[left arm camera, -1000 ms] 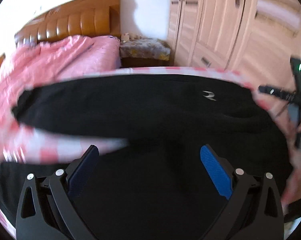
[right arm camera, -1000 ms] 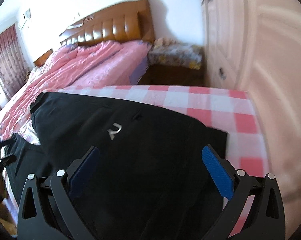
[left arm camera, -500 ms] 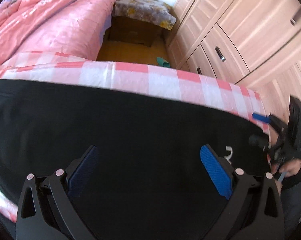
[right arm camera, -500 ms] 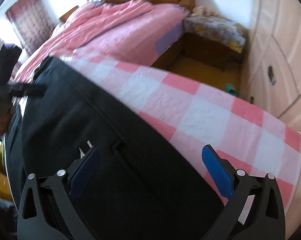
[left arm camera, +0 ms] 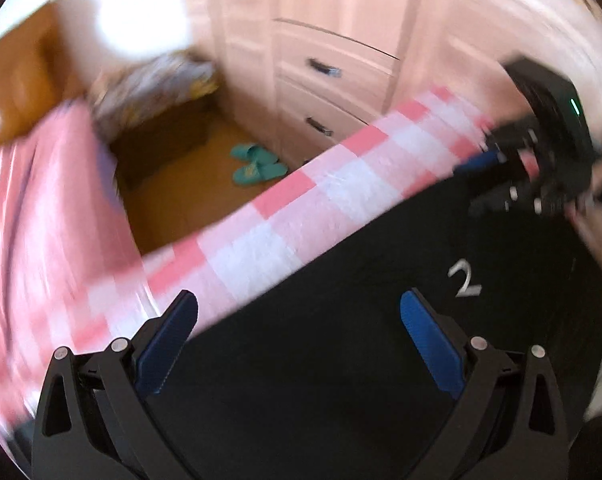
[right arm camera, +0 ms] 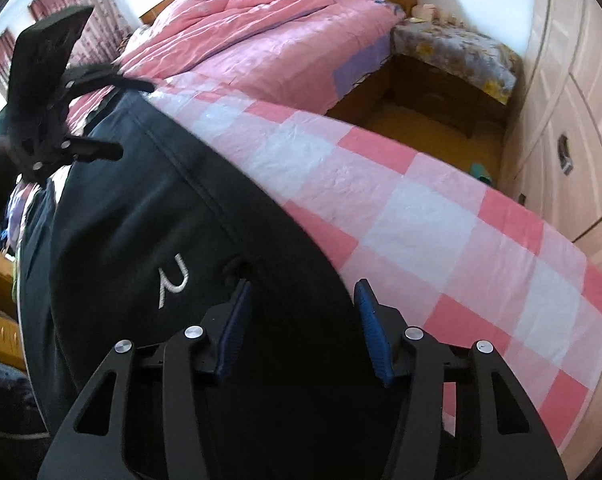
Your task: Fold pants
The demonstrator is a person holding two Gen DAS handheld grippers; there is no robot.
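Black pants (left arm camera: 341, 360) with a small white logo (left arm camera: 465, 278) lie flat on a pink-and-white checked cloth (left arm camera: 301, 216). My left gripper (left arm camera: 299, 296) hovers open above the pants' far edge, nothing between its fingers; in the right wrist view the left gripper (right arm camera: 129, 120) shows at the far left. My right gripper (right arm camera: 302, 284) stands low over the pants (right arm camera: 141, 220) just right of the logo (right arm camera: 173, 280). Its jaws are closing around the fabric by the pants' edge, with a gap still showing. The right gripper (left arm camera: 473, 182) also shows at the right of the left wrist view.
The checked cloth (right arm camera: 421, 208) ends in an edge with a floor gap beyond. A bed with a pink quilt (right arm camera: 261, 40), a nightstand (right arm camera: 453, 52), teal slippers (left arm camera: 257, 164) and wardrobe drawers (left arm camera: 325, 68) lie behind.
The left gripper swept sideways along the pants to their far edge and rolled. The right gripper dropped onto the pants near the logo and its jaws narrowed from wide to about half.
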